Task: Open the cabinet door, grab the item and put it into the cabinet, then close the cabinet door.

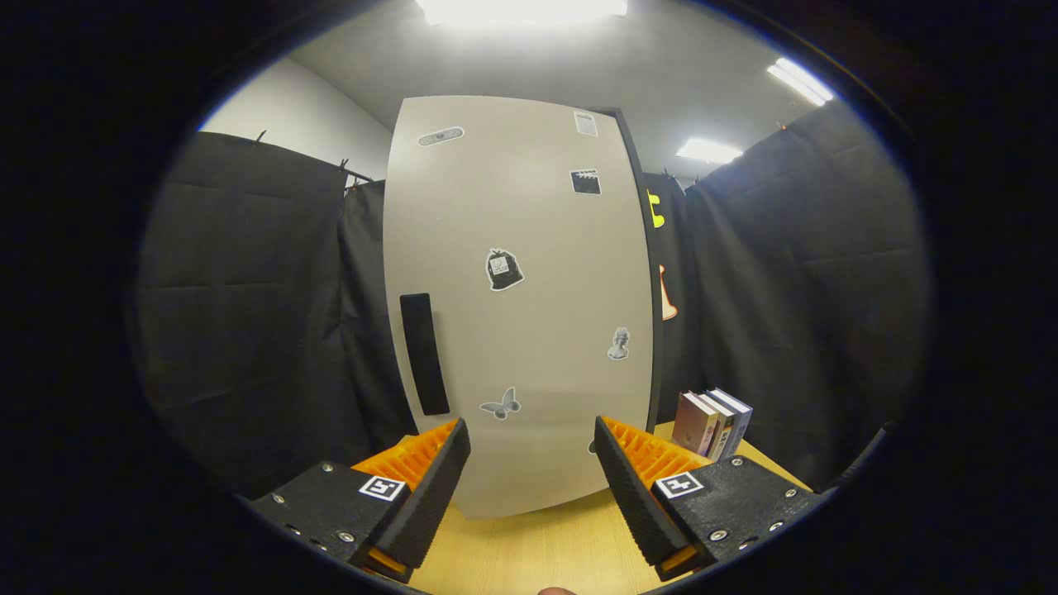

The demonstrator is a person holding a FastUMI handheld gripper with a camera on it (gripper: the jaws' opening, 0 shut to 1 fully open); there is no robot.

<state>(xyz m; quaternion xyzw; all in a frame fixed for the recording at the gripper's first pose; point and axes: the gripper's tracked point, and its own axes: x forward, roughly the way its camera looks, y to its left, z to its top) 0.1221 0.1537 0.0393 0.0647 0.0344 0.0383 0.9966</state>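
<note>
A tall beige cabinet (517, 297) stands on the wooden table straight ahead, its door shut and dotted with small stickers. A black vertical handle (424, 354) sits near the door's left edge, just beyond my left finger (430, 487). A few upright books (712, 424) stand on the table to the right of the cabinet, beyond my right finger. My gripper (533, 446) is open, a wide gap between its fingers, nothing held, a short way in front of the door's lower part.
The light wooden table (537, 549) runs under the fingers up to the cabinet's base. Black curtains close in the booth on both sides. A white wall and ceiling lights show above.
</note>
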